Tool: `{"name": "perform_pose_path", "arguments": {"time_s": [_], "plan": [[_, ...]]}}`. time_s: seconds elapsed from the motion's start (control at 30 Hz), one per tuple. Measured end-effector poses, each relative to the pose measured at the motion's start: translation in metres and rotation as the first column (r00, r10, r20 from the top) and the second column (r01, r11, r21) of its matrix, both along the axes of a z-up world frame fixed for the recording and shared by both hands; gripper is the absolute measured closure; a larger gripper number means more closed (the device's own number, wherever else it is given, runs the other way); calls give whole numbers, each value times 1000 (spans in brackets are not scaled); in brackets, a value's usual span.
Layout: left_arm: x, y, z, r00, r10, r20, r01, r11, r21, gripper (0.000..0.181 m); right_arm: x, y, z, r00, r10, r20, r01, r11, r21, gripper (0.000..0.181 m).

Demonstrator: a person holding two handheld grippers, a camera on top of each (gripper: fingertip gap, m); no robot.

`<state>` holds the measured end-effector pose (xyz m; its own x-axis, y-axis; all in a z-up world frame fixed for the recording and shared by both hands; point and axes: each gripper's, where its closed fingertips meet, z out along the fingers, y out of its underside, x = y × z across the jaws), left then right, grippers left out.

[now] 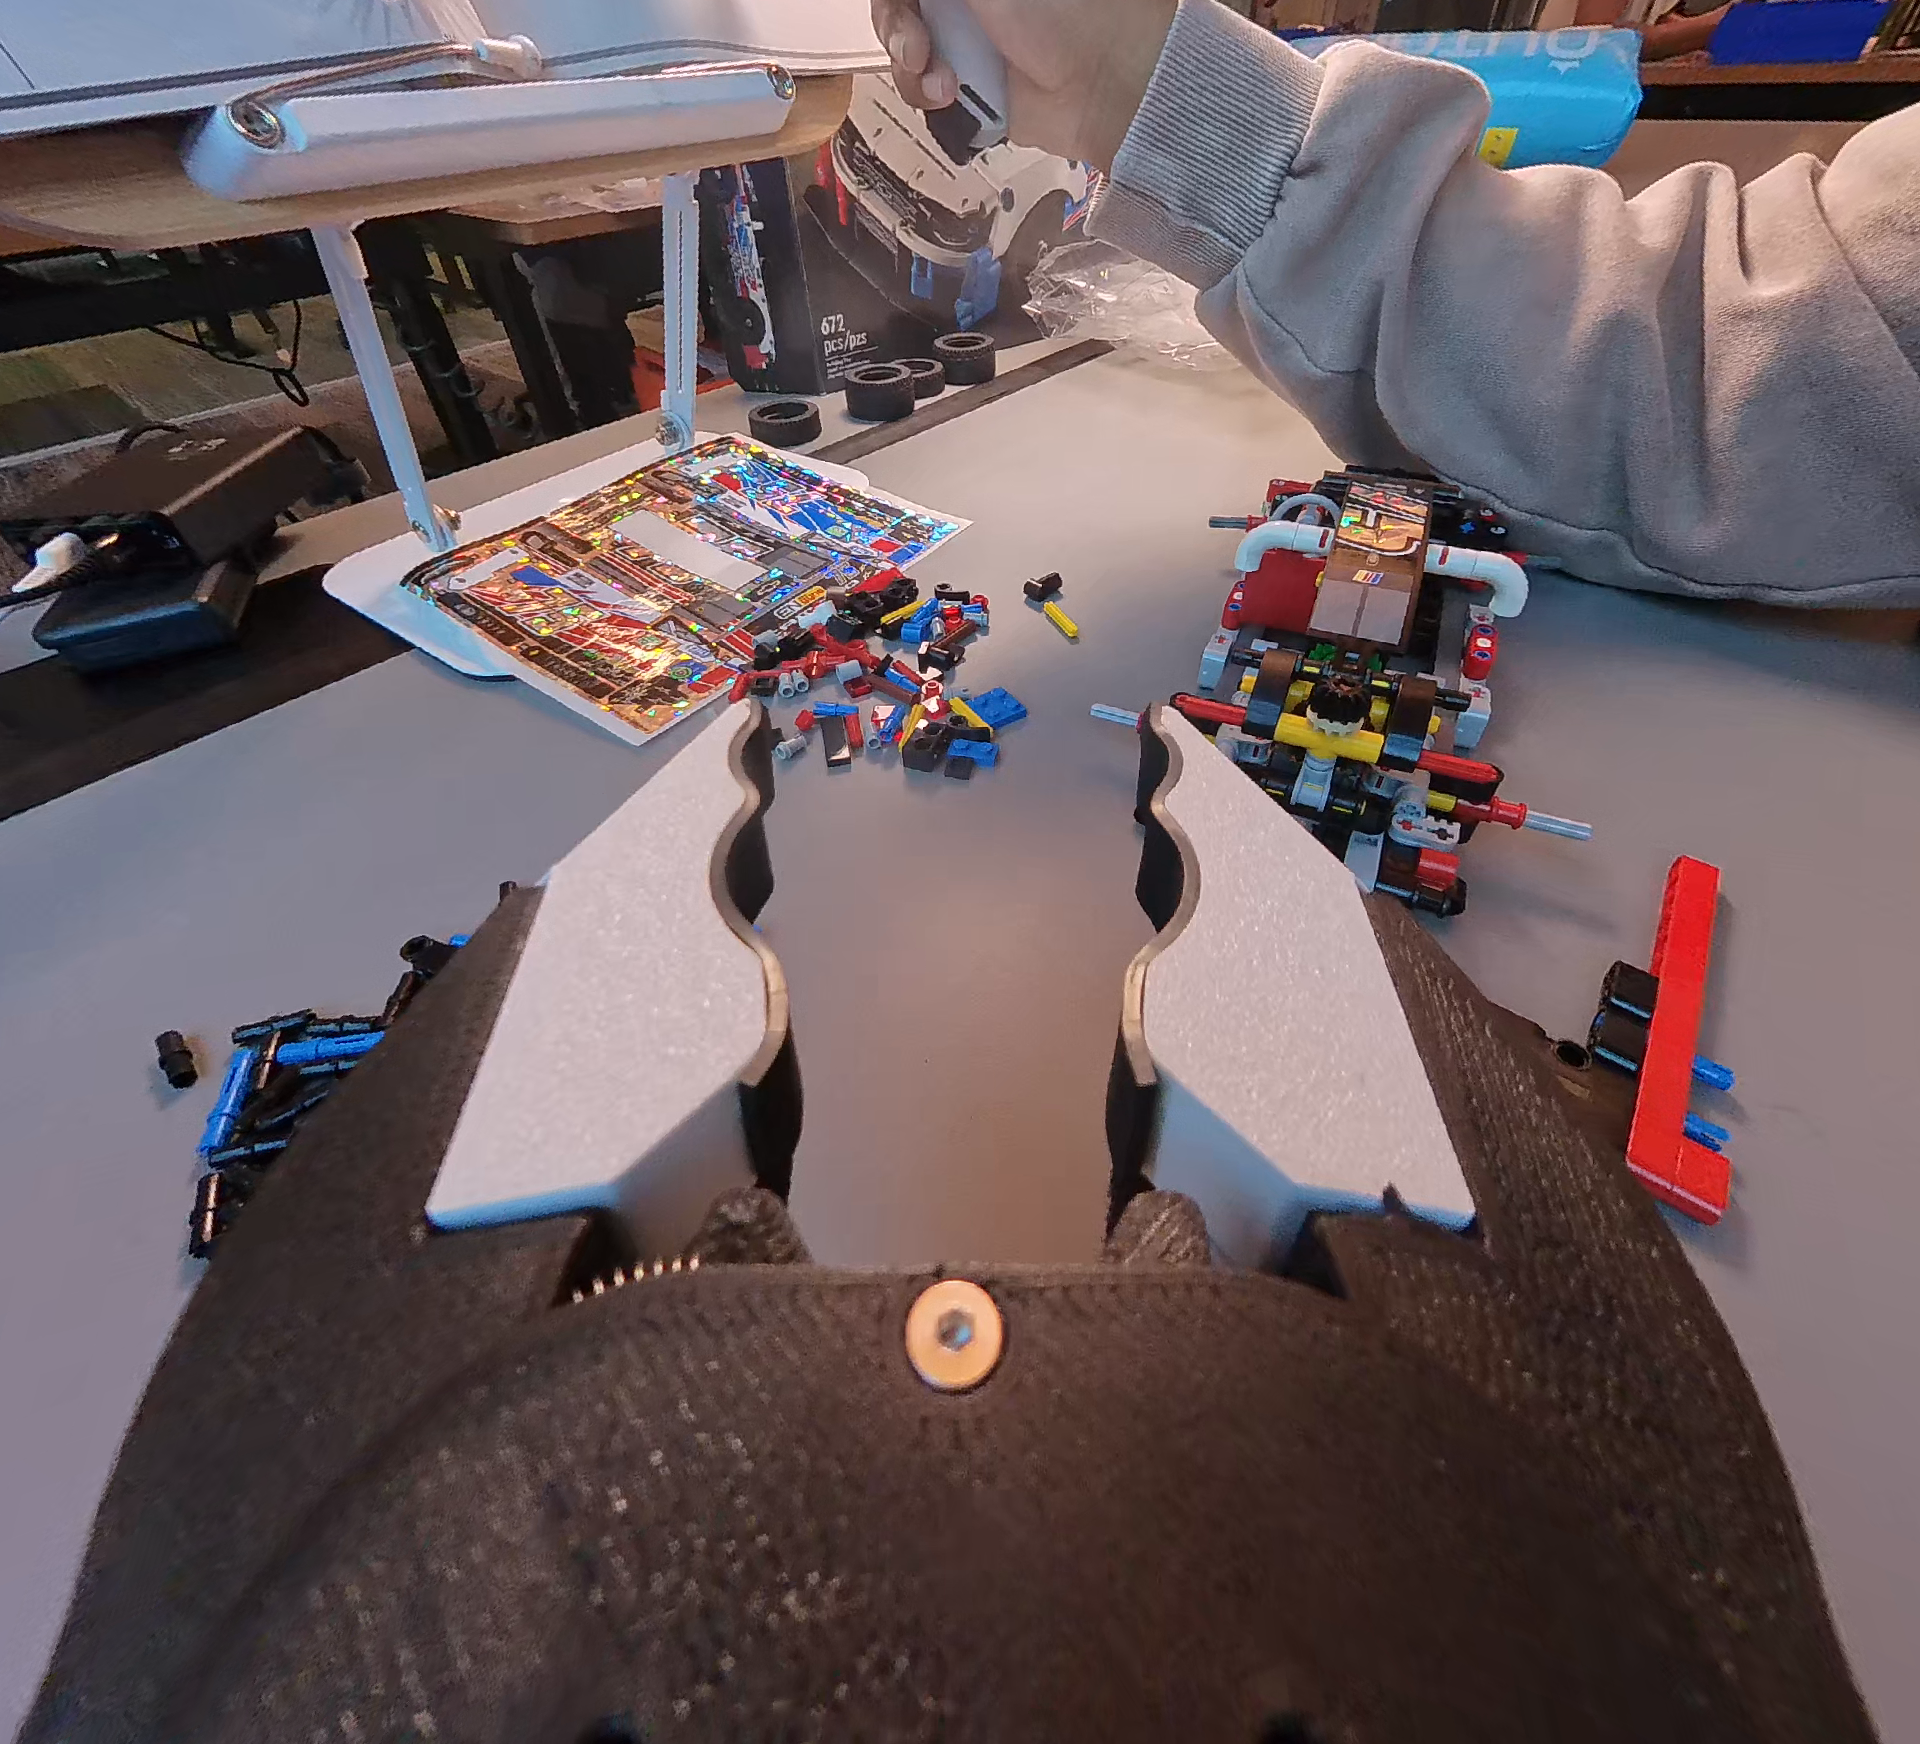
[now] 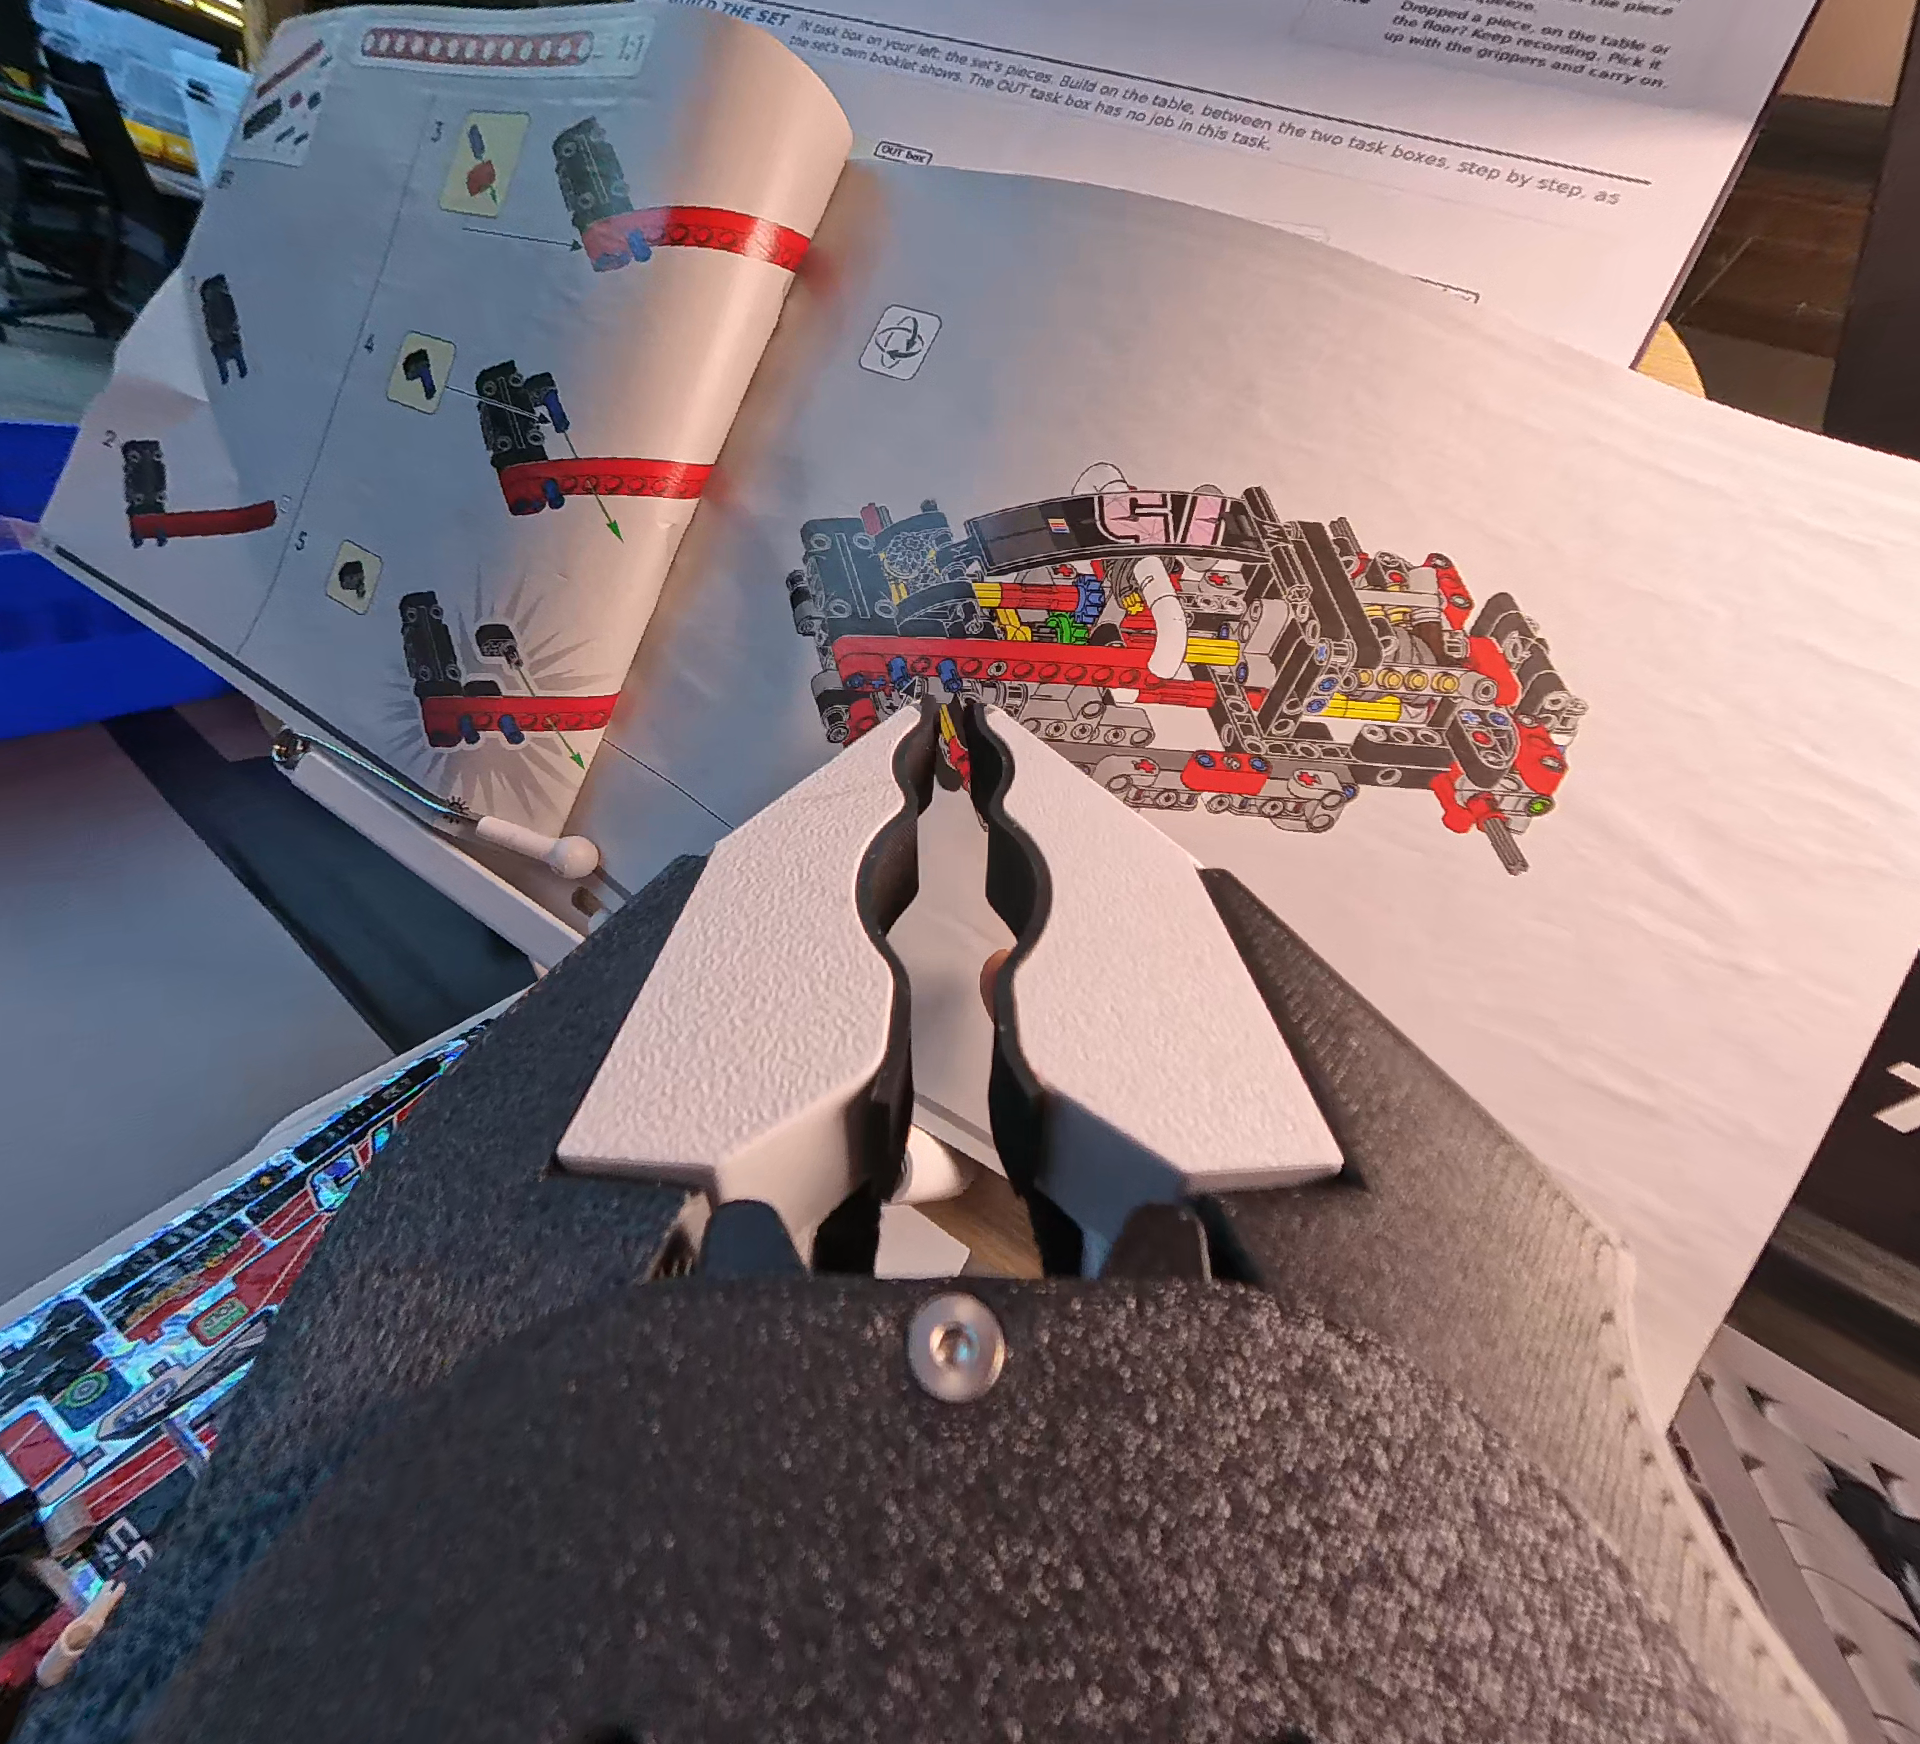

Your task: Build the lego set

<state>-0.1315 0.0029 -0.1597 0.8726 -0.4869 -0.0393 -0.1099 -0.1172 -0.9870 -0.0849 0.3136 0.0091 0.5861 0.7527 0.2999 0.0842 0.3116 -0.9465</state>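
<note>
- The lego car [image 1: 1361, 666], partly built in red, black, yellow and grey, stands on the grey table [image 1: 935, 468] to the right of the left gripper [image 1: 951, 738]; only the left wrist view shows it.
- The left gripper hovers low over the table with its jaws spread wide and nothing between them.
- Ahead of it lies a heap of loose small pieces [image 1: 904, 666], touching the edge of a shiny sticker sheet [image 1: 665, 582] that rests on the foot of a white stand [image 1: 384, 406].
- A red beam with black and blue parts [image 1: 1673, 1040] lies by itself at the right, near the car's front end; a cluster of blue and black pins [image 1: 270, 1081] lies at the left, partly behind the gripper body.
- Black tyres [image 1: 883, 390] sit farther back, before the set's dark box [image 1: 914, 250].
- The same view shows a hand in a grey sleeve [image 1: 1455, 292] gripping the other tool's handle up by the stand.
- The right wrist view alone shows the open instruction booklet [image 2: 1195, 468]: one page curled upward at left, the drawn model on the right page.
- The right gripper [image 2: 951, 728] points at that page, jaws nearly together; whether they pinch paper, I cannot tell.
- A printed sheet [image 2: 1247, 32] stands behind the booklet.
</note>
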Motion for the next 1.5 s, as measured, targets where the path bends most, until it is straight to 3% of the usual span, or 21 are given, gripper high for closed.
{"name": "perform_pose_path", "arguments": {"time_s": [0.33, 0.63, 0.93, 1.5], "plan": [[17, -7, -3, 997, -80, -16, 80, 997, -13, 108, 15, -38, 8, 997, 71, -30, -73, 996, -56, 176], [52, -26, -9, 969, -231, -82, 228, 973, -41, 107, 62, -94, 18, 997, 80, 0, -79, 992, -97, 176], [67, -35, -19, 948, -291, -129, 281, 956, -85, 106, 84, -150, -13, 990, 100, 96, -88, 989, -122, 175], [67, -36, -24, 948, -290, -134, 277, 955, -109, 104, 91, -164, -29, 993, 107, 56, -97, 983, -157, 175]]}}
